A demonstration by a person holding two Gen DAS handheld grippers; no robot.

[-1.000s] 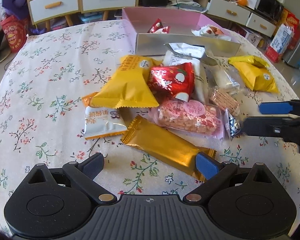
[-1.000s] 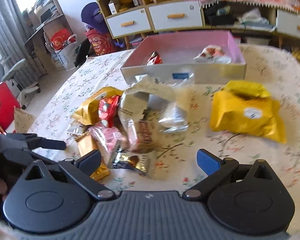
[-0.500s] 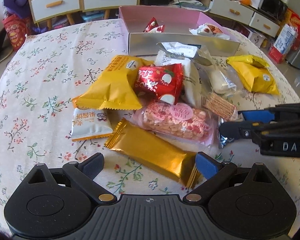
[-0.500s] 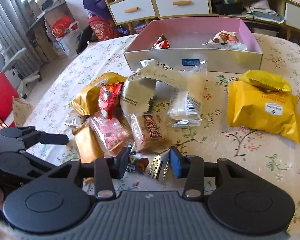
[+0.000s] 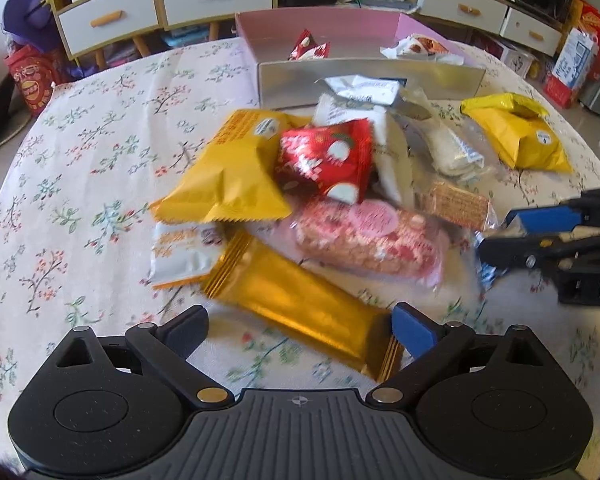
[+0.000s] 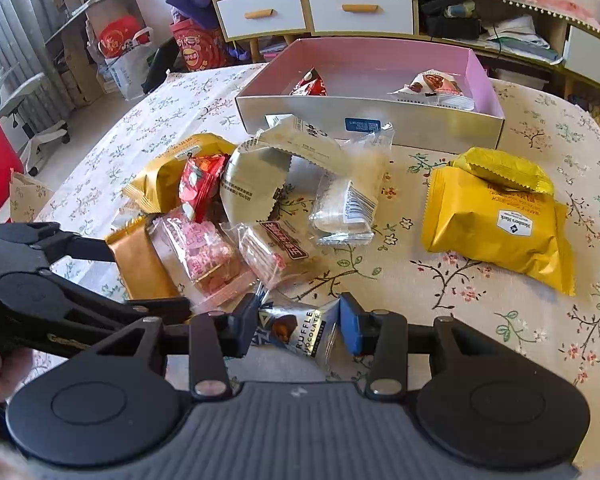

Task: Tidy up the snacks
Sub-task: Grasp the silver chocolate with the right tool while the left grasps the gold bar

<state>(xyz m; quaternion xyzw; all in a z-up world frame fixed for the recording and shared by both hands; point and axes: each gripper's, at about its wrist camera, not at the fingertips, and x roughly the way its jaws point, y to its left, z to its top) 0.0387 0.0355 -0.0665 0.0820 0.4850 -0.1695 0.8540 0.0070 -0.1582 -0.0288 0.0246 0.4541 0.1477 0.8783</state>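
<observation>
Nearest the right wrist camera, the right tongs (image 6: 298, 330) are closed most of the way onto a truffle chocolate packet (image 6: 296, 330), both pads pressing its crinkled wrapper just above the floral bench (image 6: 480, 300). In the left wrist view the left tongs (image 5: 300, 326) stand spread wide with nothing between them, straddling the near end of a long gold bar (image 5: 300, 300) that lies flat on the cloth.

Just beyond sits the heap: a pink rice-crisp pack (image 5: 368, 240) touching the gold bar, a white-and-orange sachet (image 5: 180, 256) tucked under a large yellow pillow bag (image 5: 224, 176), a red packet (image 5: 324, 160) leaning on top, and a wafer pack (image 5: 454, 204) beside clear-wrapped white snacks (image 6: 348, 204). Off to the right, well apart from the heap, two yellow bags (image 6: 496, 216) rest one on the other.

Farther back is the pink-lined box (image 6: 380, 120) (silver outside), holding a red packet (image 6: 310, 86) and a white one (image 6: 432, 88). Behind the bench stand white drawers (image 6: 360, 8).
</observation>
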